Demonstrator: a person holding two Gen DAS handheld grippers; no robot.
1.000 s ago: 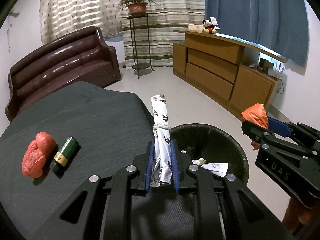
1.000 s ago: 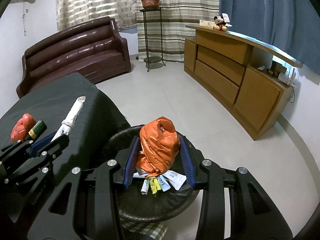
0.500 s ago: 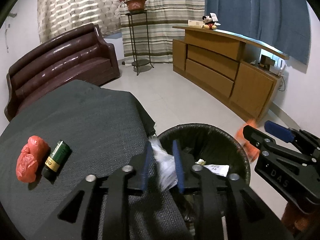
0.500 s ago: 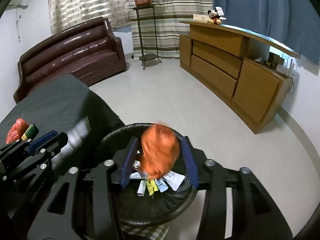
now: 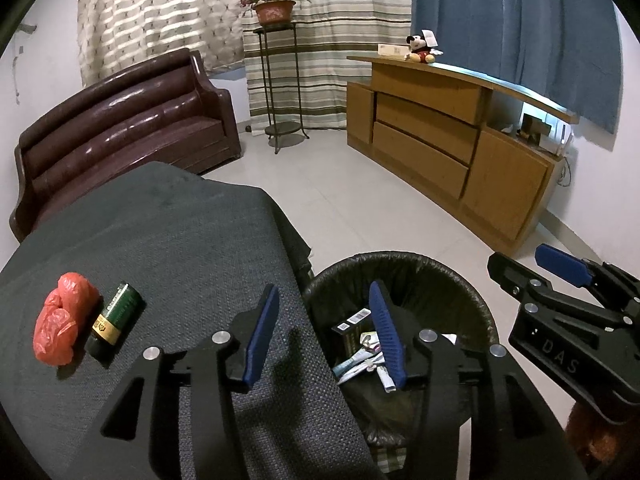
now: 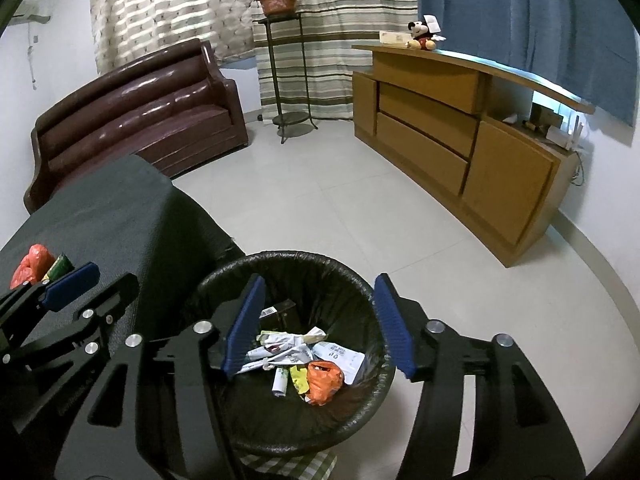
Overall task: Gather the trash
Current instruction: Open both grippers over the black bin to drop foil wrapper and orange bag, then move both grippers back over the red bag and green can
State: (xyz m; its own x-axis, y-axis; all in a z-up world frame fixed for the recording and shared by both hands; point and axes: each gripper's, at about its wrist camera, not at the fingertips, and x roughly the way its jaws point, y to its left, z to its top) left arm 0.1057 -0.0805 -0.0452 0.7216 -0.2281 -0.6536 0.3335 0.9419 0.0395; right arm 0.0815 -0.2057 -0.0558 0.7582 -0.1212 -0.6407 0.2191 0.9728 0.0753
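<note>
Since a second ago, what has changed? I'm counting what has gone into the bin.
Both grippers let go. The left gripper dropped its rolled paper and the right gripper its orange bag; both now lie in the bin. The fingers have just been opening, with nothing between them. The red bag and green tube stayed on the table.

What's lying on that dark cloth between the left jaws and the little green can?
Nothing: in the left wrist view only bare dark cloth lies between the open left gripper and the green can.
</note>
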